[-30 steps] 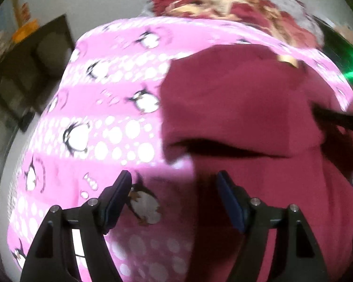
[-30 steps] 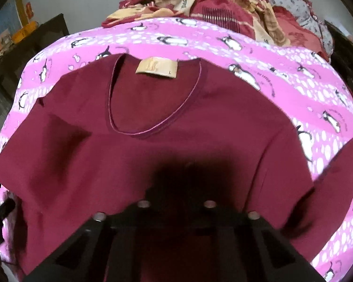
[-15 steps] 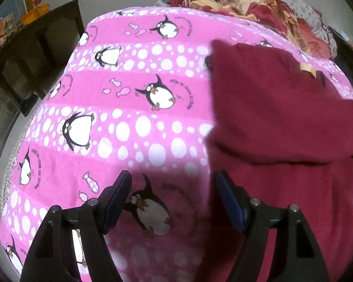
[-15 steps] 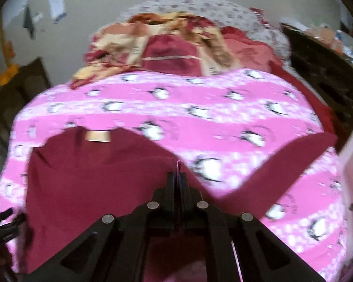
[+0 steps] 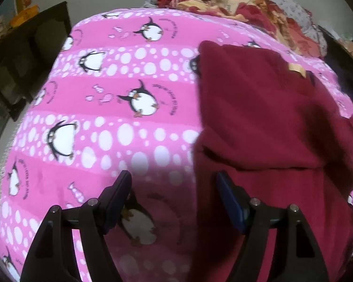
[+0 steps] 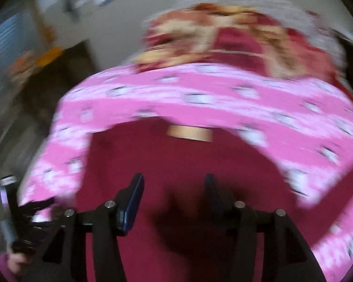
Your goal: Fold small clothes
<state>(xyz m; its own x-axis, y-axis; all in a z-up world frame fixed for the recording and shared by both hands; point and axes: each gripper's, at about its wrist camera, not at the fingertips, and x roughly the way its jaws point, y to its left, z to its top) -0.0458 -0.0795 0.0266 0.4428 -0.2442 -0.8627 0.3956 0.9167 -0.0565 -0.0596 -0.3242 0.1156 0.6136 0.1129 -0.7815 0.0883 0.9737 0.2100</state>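
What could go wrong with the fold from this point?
1. The right gripper is opening with nothing visibly between its pads; the freed shirt flap may slide or spring back.
2. The folded edge near the tag looks uneven, so later folds could come out crooked.
3. The left gripper, open over the blanket at the shirt's edge, could pinch blanket too.

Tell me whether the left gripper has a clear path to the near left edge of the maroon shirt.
Probably yes: the left gripper is open, the maroon shirt edge lies just ahead, nothing lies between.
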